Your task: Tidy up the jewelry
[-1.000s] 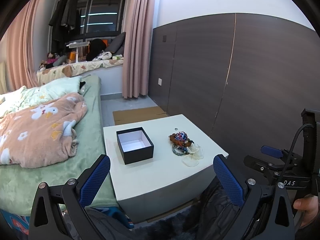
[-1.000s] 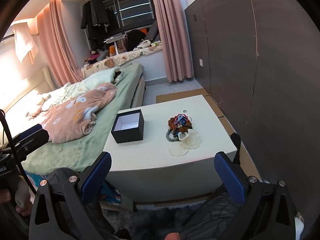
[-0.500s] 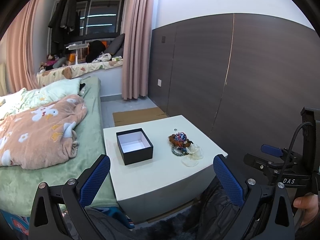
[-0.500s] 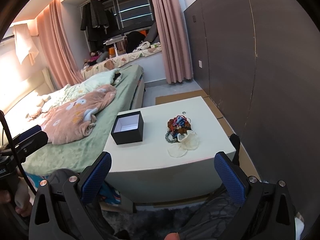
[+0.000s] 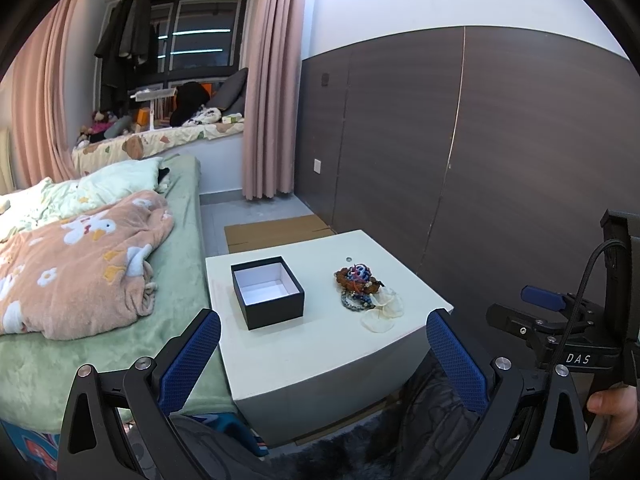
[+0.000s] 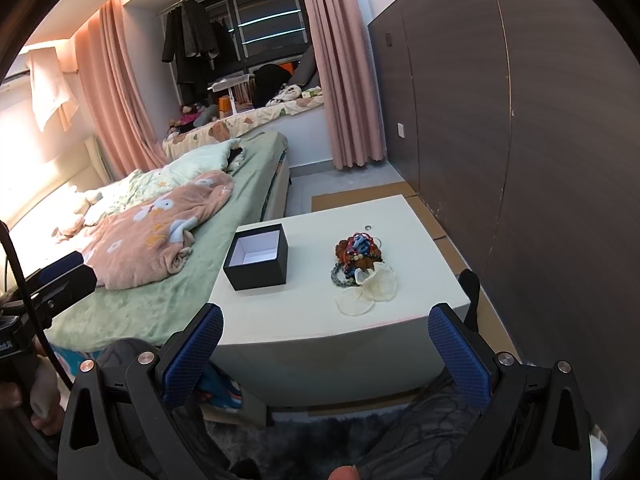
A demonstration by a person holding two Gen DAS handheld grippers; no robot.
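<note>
Both claws hang back from the white desk (image 5: 320, 344), short of its near edge, neither touching anything. The left claw (image 5: 320, 354) is released, its blue pads spread wide with nothing between them; the right claw (image 6: 326, 346) is likewise spread and empty. That wide stance suits a start: it seems nothing has yet been chosen.

Ahead of the left claw and slightly to its left stands the open black box (image 5: 267, 291), lid off, its white inside bare. It reads as the place the pieces are meant to go, set upright with its mouth up so things can be dropped in from above.

Ahead of the right claw, a little right of centre, lies the jewelry pile (image 6: 358, 254): beaded bracelets and coloured cords tangled in one heap, with pale translucent pouches (image 6: 370, 290) touching its near side. A small ring (image 6: 368, 225) lies alone beyond the heap. Box and pile sit apart on the desk, leaving a bare strip between them.

Because the pile is knotted together, pulling one strand will probably drag its neighbours; the nearest loose bracelet looks the easiest first pick.
</note>
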